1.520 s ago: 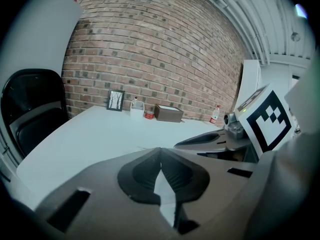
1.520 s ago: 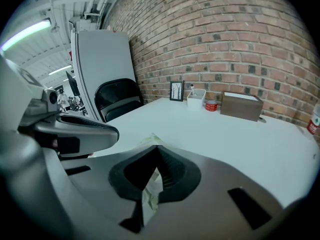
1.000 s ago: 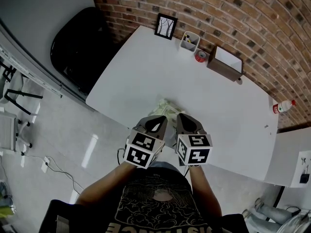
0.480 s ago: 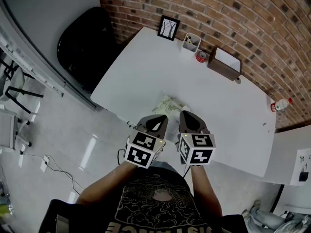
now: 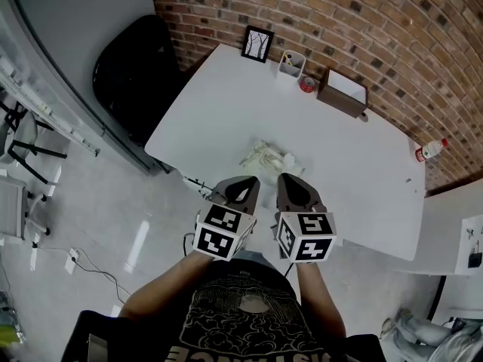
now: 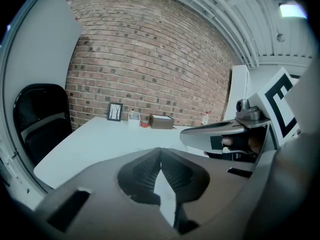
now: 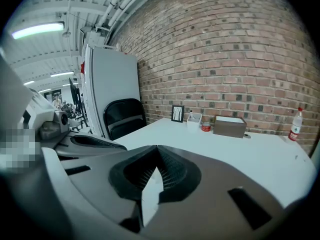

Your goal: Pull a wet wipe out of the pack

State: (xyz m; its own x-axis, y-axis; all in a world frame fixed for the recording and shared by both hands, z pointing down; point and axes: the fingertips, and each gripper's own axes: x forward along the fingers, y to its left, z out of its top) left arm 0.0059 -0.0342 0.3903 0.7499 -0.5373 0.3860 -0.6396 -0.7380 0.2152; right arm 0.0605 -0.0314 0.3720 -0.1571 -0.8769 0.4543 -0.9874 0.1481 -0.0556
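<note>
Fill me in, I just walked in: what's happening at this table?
A person holds a gripper in each hand at the near edge of the white table. The left gripper and right gripper both have their fingers closed on nothing. The wet wipe pack lies on the table just ahead of them, untouched.

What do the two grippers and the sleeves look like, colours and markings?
Both the left gripper and right gripper have dark grey tapered shells with ribbed black pads. Each carries a white cube with black square markers. The person wears a black short-sleeved T-shirt with pale print.
</note>
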